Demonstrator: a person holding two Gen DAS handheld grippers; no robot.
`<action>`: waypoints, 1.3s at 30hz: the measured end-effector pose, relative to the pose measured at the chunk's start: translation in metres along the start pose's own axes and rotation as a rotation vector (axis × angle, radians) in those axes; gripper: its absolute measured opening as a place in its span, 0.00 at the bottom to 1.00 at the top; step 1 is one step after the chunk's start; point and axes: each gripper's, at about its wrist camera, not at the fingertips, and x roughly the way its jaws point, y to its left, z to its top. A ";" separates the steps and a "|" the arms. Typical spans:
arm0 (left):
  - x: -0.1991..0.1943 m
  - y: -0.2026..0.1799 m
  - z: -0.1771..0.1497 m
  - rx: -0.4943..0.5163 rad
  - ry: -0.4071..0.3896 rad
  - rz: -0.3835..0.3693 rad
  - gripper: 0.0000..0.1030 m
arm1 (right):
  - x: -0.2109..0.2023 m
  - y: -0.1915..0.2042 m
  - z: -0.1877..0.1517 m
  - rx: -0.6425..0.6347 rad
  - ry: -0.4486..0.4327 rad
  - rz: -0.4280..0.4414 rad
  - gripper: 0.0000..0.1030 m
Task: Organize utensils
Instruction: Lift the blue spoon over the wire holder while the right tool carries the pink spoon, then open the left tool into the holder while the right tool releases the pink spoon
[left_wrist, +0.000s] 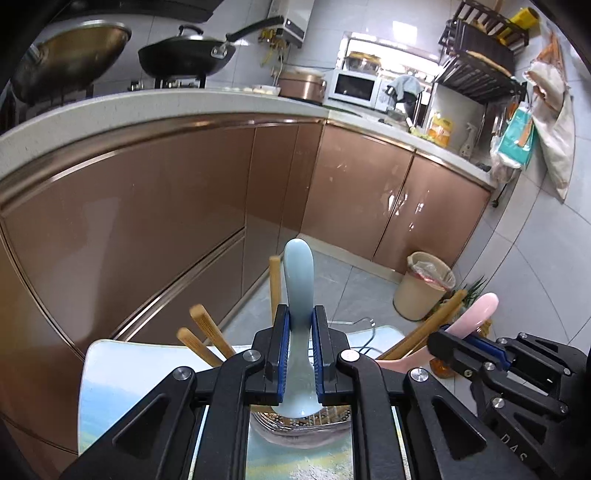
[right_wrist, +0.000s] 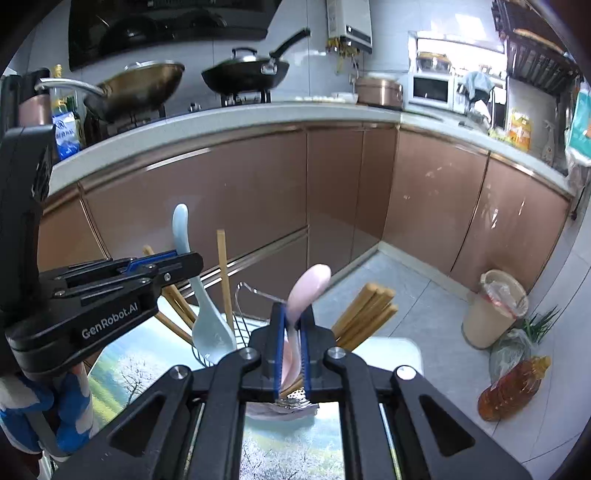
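While both my claws are clamped on spoons, the relation that counts is how each spoon stands over the rack beneath: my left claw has its blue pads closed on the neck of the blue spoon, and my right claw is shut on the pink spoon the same way. Each spoon runs straight forward out of its own claw, long axis close to upright, handle tip up and away from me, bowl down toward the wire rack — so the coming move, as I judge it, is along that axis, up or down, not sideways. In the right wrist view the blue spoon's bowl sits low beside the rack's wire rim, with chopsticks fanned on either side of it; the pink spoon's bowl is hidden behind my own fingers, and I cannot tell whether it touches the rack. The blue spoon lies to the left of the pink one, each nearer its own claw, and the two claws are close together over the same rack — the right one shows at the edge of the left view, tilted inward. The chopsticks lean outward and crowd both spoons, so I judge a straight path along each spoon's length is least likely to snag them
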 end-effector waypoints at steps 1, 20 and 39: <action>0.004 0.001 -0.003 -0.002 0.006 -0.007 0.11 | 0.006 0.000 -0.004 0.002 0.008 0.005 0.07; 0.002 0.000 -0.020 0.015 0.013 0.015 0.35 | 0.020 -0.005 -0.031 0.060 0.082 0.045 0.10; -0.116 -0.003 -0.024 0.026 -0.109 0.064 0.57 | -0.073 0.012 -0.022 0.079 -0.015 0.000 0.21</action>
